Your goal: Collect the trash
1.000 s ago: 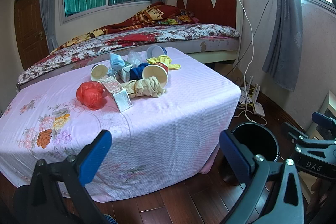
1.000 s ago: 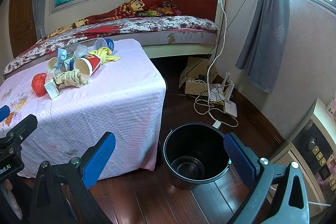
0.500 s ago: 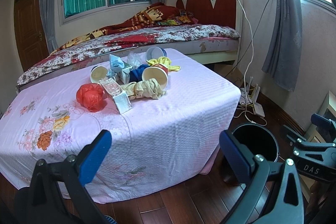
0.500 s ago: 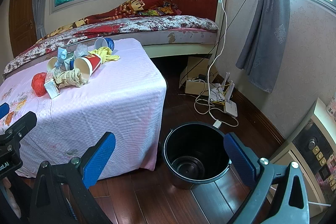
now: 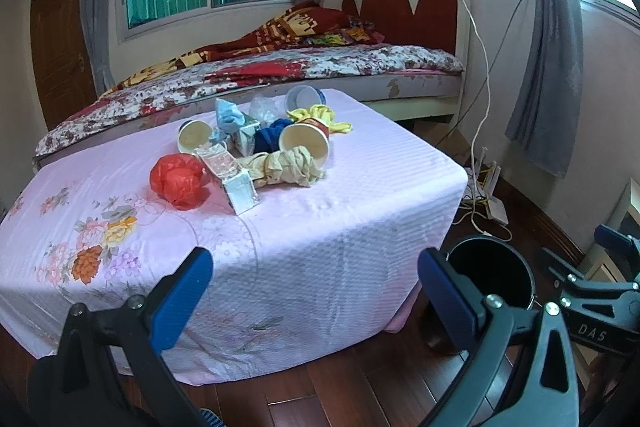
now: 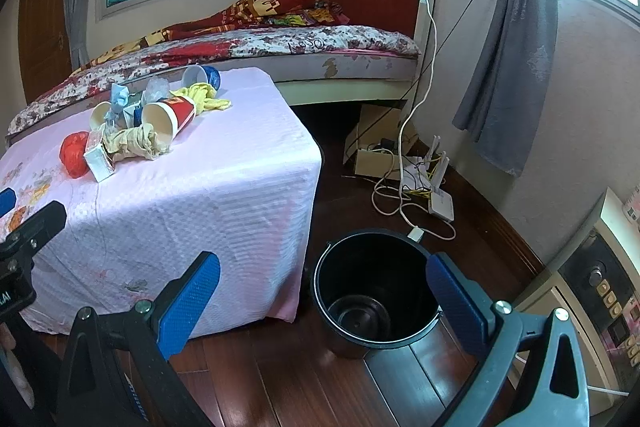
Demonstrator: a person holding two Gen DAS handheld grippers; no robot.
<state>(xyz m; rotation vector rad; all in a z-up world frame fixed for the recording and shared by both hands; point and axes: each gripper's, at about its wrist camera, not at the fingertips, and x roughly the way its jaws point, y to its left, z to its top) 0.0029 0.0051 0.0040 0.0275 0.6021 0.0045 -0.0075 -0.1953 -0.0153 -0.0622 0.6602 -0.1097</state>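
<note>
Trash sits in one heap on the surface, nothing collected yet as far as the views show. The bucket on the floor by the surface's corner looks empty, bare bottom visible in the right view.

Heap contents: red bag, carton, beige rag, big cup on its side, small cup, blue cup, yellow rag, dark blue cloth, light blue wad, clear plastic. All bunched together, touching or overlapping, toward the far side of the surface, well apart from both grippers.

Left gripper has fingers wide, holding nothing, aimed at the heap from the near edge. Right gripper also has fingers wide and empty, framing the bucket.

Judged progress: at the very start. Every piece is left to pick and drop in the bucket. Carton or red bag are nearest the left gripper, likely first. Rags are soft and tangled with the big cup, so one grab may drag neighbours along.
</note>
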